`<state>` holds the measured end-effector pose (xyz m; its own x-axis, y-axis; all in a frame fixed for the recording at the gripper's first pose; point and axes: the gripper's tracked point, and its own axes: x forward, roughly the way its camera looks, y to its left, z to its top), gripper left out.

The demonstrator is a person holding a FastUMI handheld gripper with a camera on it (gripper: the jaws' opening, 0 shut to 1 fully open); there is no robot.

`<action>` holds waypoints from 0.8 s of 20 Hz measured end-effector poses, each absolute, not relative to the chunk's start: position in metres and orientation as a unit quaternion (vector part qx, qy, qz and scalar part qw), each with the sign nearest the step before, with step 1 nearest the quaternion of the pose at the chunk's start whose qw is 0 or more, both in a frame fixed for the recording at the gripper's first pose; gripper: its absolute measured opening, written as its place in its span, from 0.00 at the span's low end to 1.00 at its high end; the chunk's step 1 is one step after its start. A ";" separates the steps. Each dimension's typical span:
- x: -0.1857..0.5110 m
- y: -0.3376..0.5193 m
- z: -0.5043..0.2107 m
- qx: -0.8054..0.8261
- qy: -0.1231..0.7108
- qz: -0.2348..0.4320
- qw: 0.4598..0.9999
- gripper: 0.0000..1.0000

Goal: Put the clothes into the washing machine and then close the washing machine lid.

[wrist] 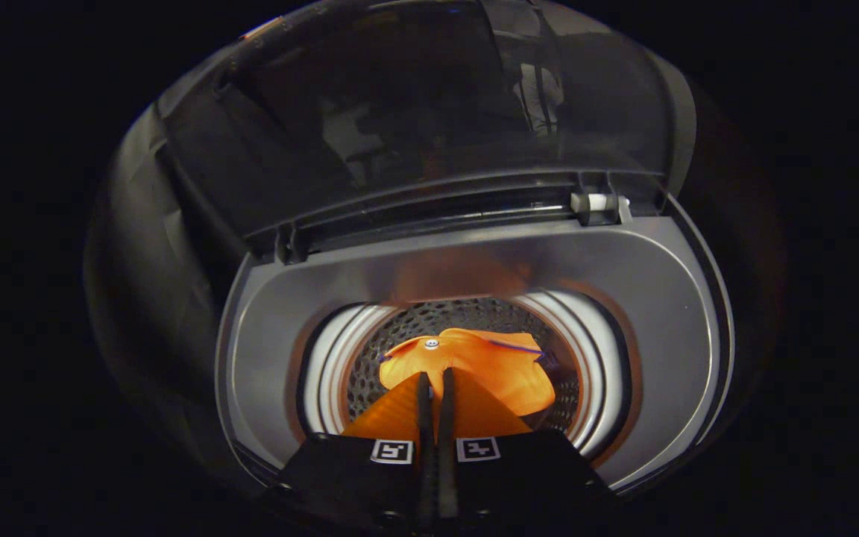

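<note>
Fingertips (425,382) sit nearest, w/ the gripper (435,379) nearly closed: fingers run side by side, only a thin slit between them, pinching a fold of orange garment (474,365). Cloth drapes off both sides of the fingers and spreads fwd just beyond the tips, so both fingers look pressed on it.

Key relation: garment hangs straight ahead of and below the tips, inside the mouth of the drum (407,324). Perforated drum wall shows behind and around the cloth, so the bulk of it is already past the pale ring of the opening, roughly centred. Its spread runs crosswise to the fingers, one lobe w/ a small button to the left, a wider flap to the right. Can't tell whether the far edge touches the drum or hangs free.

Washing machine (646,276) rim surrounds the opening; lid (414,112) stands raised at the back, beyond the drum, hinged along the far edge.

Judgement: drop stage. Release should let the cloth fall straight in, since nothing lies over the rim. Then the lid needs reaching up and fwd, past the drum, to pull it down. Risk: cloth snagging on the fingers on release.
</note>
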<state>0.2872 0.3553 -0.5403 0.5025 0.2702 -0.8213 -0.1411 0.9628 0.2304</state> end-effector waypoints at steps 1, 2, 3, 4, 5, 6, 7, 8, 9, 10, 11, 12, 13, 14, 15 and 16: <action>0.290 0.354 -0.546 0.065 0.491 0.115 0.861 0.08; 0.292 0.353 -0.550 0.064 0.498 0.111 0.858 0.08; 0.291 0.353 -0.553 0.064 0.502 0.110 0.855 0.08; 0.293 0.352 -0.554 0.063 0.503 0.104 0.856 0.08; 0.294 0.351 -0.557 0.062 0.503 0.102 0.856 0.08; 0.293 0.350 -0.557 0.062 0.505 0.103 0.854 0.08; 0.294 0.349 -0.556 0.063 0.502 0.099 0.857 0.08; 0.295 0.346 -0.557 0.061 0.500 0.095 0.858 0.08; 0.297 0.345 -0.556 0.062 0.496 0.090 0.862 0.09; 0.295 0.348 -0.554 0.066 0.495 0.097 0.861 0.17; 0.292 0.349 -0.553 0.065 0.499 0.103 0.858 0.21; 0.292 0.349 -0.552 0.065 0.495 0.105 0.860 0.28; 0.294 0.347 -0.552 0.058 0.494 0.101 0.862 0.35; 0.295 0.348 -0.551 0.059 0.492 0.103 0.863 0.36; 0.292 0.348 -0.549 0.064 0.494 0.105 0.861 0.38; 0.291 0.349 -0.547 0.067 0.495 0.107 0.860 0.39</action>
